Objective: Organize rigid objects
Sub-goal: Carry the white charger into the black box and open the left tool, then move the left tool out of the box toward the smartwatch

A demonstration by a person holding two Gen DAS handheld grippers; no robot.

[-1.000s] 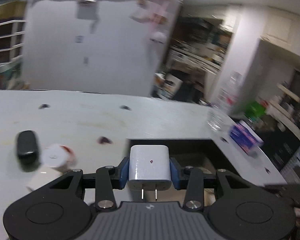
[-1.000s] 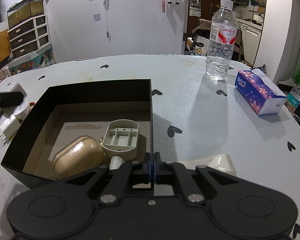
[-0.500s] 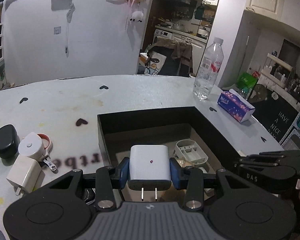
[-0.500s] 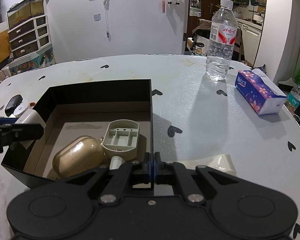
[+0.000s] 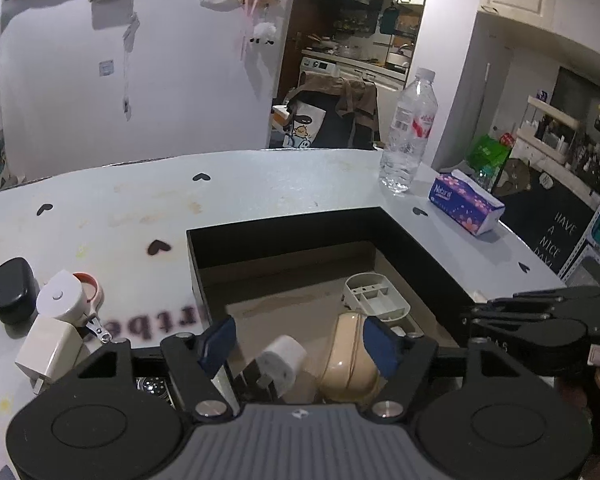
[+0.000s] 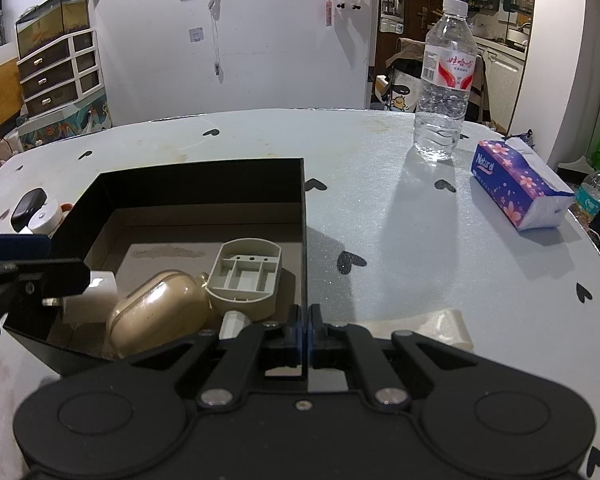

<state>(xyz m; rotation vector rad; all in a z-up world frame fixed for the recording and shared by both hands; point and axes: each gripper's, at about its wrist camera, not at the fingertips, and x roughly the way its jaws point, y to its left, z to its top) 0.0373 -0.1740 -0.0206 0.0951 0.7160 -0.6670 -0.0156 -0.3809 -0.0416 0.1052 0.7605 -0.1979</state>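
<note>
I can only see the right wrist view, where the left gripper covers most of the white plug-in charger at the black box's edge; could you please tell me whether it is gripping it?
Observer: No. The left gripper has its jaws opening, and the white plug-in charger sits tilted, clear of both blue pads.
Operator: Thank you. Where is it relative to the beige case?
Observer: Inside the black open box, close beside the glossy beige oval case.
Operator: Is anything outside the box hidden from me?
Observer: Yes, a cream cube charger lies on the table left of the box, by the white round tape measure.
</note>
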